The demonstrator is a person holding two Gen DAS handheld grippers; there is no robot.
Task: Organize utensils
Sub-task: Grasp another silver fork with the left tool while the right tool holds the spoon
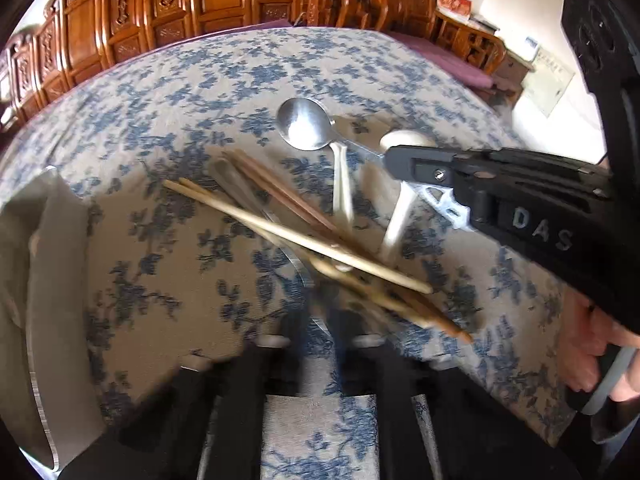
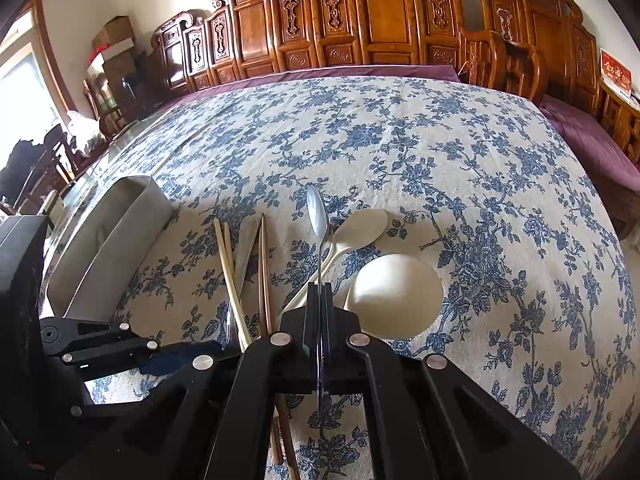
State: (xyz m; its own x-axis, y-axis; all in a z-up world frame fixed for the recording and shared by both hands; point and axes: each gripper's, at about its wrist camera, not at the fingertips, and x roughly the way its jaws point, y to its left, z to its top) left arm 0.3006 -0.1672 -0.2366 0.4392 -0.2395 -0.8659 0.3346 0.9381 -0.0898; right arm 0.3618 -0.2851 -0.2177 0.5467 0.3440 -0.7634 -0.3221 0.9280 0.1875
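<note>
Carved wooden furniture (image 2: pixel 360 20) lines the back wall. In front of it lies a surface covered by a cream cloth with blue flowers (image 2: pixel 440 140); whether it is a tabletop or a bed I cannot tell.

Right wrist view: the right gripper (image 2: pixel 320 292) sits at lower centre, jaws closed on the thin handle of a metal spoon (image 2: pixel 318 216), whose bowl points toward the top of the frame. Just right of it lie two pale spoons (image 2: pixel 360 228), the nearer one with a large round bowl (image 2: pixel 396 296). Left of the metal spoon lie pale chopsticks (image 2: pixel 230 276) and dark brown chopsticks (image 2: pixel 263 272), lengthwise. A grey open container (image 2: pixel 116 240) stands at the left edge.

Left wrist view: the left gripper (image 1: pixel 316 344) is at bottom centre, blurred, jaws fully closed. The crossed chopsticks' near ends lie just above and to the right of its tips; whether it pinches any I cannot tell. A hand (image 1: pixel 600 352) holds the right gripper's handle at the right edge.
</note>
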